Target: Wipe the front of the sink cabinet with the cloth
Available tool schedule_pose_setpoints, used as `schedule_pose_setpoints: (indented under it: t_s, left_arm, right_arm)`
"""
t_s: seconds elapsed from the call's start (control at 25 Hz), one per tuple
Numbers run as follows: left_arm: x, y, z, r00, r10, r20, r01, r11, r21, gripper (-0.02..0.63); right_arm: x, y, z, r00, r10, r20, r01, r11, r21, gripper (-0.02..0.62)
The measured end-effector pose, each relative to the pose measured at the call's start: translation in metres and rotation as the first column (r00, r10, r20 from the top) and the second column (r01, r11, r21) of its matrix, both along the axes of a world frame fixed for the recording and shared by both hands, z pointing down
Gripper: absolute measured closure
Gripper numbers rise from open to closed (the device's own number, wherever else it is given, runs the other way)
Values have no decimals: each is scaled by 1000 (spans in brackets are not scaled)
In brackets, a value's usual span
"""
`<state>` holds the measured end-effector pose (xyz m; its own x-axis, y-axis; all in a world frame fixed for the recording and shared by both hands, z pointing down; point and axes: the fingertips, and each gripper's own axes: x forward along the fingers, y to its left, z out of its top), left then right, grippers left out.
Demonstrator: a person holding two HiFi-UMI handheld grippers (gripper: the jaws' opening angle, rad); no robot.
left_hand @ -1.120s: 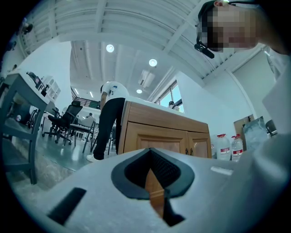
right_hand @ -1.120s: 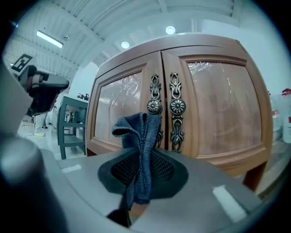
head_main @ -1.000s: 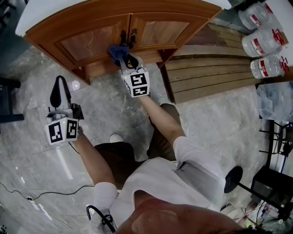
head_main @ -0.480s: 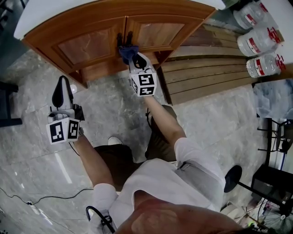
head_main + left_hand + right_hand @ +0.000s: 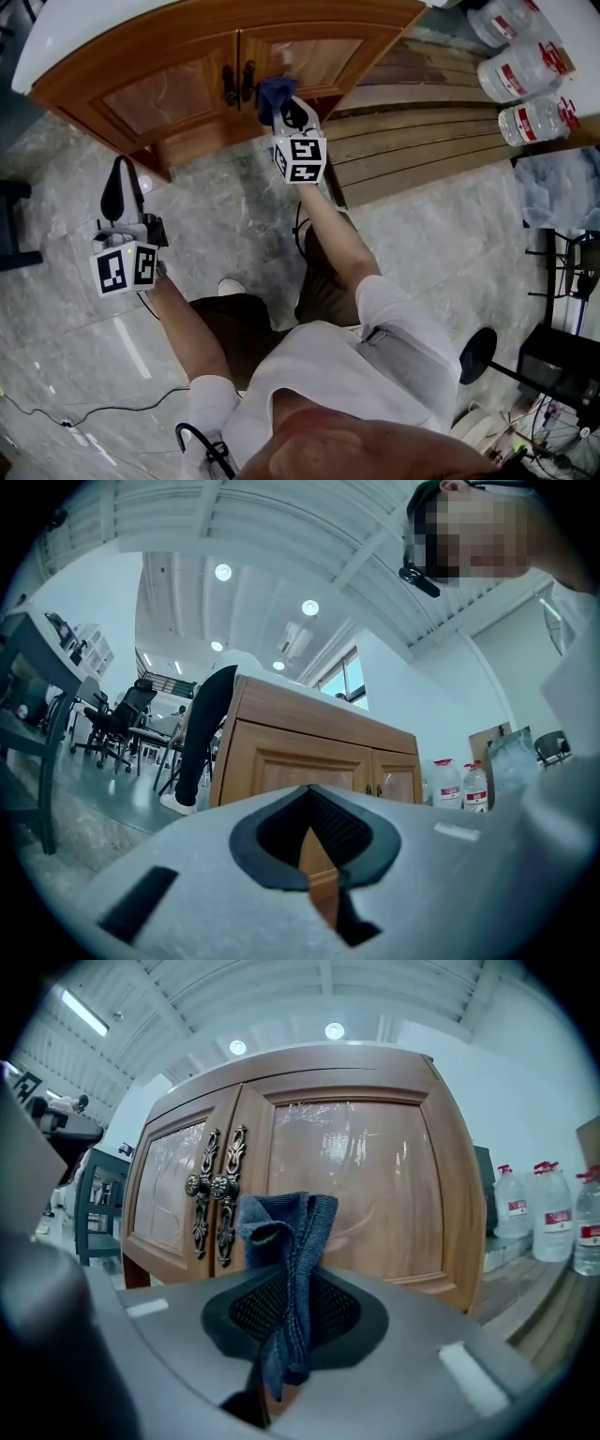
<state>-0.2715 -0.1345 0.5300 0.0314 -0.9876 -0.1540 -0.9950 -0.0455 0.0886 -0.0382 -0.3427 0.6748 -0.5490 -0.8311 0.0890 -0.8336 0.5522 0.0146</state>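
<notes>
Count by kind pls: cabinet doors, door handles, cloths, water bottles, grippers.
Wooden sink cabinet doors: 2
Ornate dark metal door handles: 2
Dark blue cloth: 1
Clear plastic water bottles with red labels: 3
Grippers, left gripper and right gripper: 2
Total: 10

Right claw (image 5: 284,114) clamped, left claw (image 5: 119,187) closed

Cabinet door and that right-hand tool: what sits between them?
A blue cloth, clamped in the jaws of the right gripper, sticks out toward the right cabinet door. The right gripper view shows it plainly.
</notes>
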Motion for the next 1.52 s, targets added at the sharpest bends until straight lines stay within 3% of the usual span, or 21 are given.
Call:
schedule_pose_setpoints:
  t_s: [0.44, 0.8, 1.28, 1.52]
  left_arm:
    - [-2, -1, 3, 1000, -3, -10, 3, 1000, -1, 601]
    - [0, 1, 3, 1000, -4, -12, 4, 1000, 1, 601]
    - [1, 4, -1, 1000, 8, -11, -7, 1000, 14, 601]
    - [26, 5, -7, 999, 38, 8, -38, 999, 23, 601]
  right_arm:
    - [67, -31, 0, 991, 129, -39, -128, 992, 21, 525]
    - [140, -60, 3, 957, 288, -42, -288, 958, 15, 526]
    - [183, -72, -3, 927, 375, -16, -375, 927, -7, 526]
    - [192, -66, -8, 930, 368, -15, -368, 930, -16, 526]
